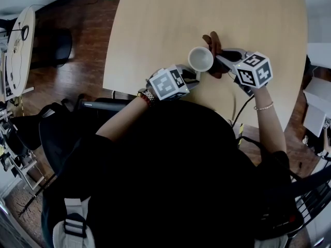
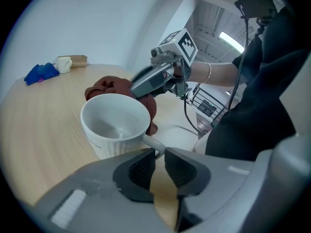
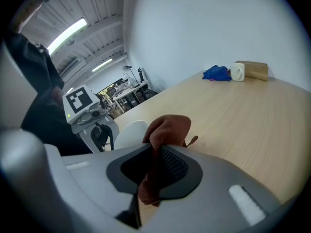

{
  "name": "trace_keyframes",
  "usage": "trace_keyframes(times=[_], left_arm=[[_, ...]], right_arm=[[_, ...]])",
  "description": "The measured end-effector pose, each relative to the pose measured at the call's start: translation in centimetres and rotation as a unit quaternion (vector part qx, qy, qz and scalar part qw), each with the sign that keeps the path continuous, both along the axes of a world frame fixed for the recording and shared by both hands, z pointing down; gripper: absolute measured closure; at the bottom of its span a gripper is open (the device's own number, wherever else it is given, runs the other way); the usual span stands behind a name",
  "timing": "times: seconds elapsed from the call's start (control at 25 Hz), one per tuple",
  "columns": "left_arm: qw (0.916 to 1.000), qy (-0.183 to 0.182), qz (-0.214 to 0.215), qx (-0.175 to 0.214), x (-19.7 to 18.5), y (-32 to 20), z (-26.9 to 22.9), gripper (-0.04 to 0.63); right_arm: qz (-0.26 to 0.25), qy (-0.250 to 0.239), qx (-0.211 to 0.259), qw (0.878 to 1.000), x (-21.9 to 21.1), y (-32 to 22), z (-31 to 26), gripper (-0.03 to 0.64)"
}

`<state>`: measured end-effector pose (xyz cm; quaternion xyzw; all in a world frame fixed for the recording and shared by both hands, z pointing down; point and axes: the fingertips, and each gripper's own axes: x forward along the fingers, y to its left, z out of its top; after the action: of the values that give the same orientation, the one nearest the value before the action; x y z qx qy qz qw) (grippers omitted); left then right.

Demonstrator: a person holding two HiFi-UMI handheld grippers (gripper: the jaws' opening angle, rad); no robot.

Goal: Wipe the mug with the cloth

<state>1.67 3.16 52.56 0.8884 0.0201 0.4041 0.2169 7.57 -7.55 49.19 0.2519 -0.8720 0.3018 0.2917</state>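
A white ribbed mug (image 1: pixel 200 59) stands near the front edge of the light wooden table (image 1: pixel 170 19). My left gripper (image 1: pixel 194 77) is shut on the mug's handle (image 2: pixel 153 143), which runs in between the black pads, as the left gripper view (image 2: pixel 159 155) shows. A rust-brown cloth (image 3: pixel 167 127) is pinched in my right gripper (image 3: pixel 155 152), which is shut on it. The cloth (image 2: pixel 111 87) bunches against the far side of the mug (image 2: pixel 115 124), with the right gripper (image 2: pixel 154 79) just above the rim. In the head view the cloth (image 1: pixel 213 44) shows to the right of the mug.
At the table's far end lie a blue cloth (image 2: pixel 43 73), a small white cup (image 2: pixel 63 63) and a brown box (image 2: pixel 78 60). A cable (image 1: pixel 234 109) hangs over the front edge. Dark wood floor and furniture (image 1: pixel 18 50) lie to the left.
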Motion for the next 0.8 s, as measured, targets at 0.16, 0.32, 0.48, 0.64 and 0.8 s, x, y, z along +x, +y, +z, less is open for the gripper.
trace_keyframes(times=[0.16,0.32,0.48,0.64,0.8], left_arm=[[1.0,-0.001,0.0,0.001,0.1,-0.2,-0.1,0.529],[0.9998,0.007,-0.02,-0.002,0.6,-0.4,-0.3,0.529],[0.9991,0.033,-0.026,-0.005,1.1,-0.7,0.1,0.526],[0.999,0.023,-0.037,-0.007,0.7,-0.9,-0.6,0.526],[0.9988,0.024,-0.041,-0.015,0.6,-0.4,0.4,0.526]], right_arm=[[-0.054,0.003,0.0,0.999,-0.6,-0.8,-0.5,0.568],[-0.1,0.013,-0.024,0.995,-0.9,-1.5,0.4,0.568],[-0.122,0.036,-0.042,0.991,-1.3,-1.8,2.0,0.568],[-0.141,0.066,-0.047,0.987,-1.6,-1.8,3.6,0.568],[-0.152,0.09,-0.052,0.983,-1.7,-1.9,4.9,0.568]])
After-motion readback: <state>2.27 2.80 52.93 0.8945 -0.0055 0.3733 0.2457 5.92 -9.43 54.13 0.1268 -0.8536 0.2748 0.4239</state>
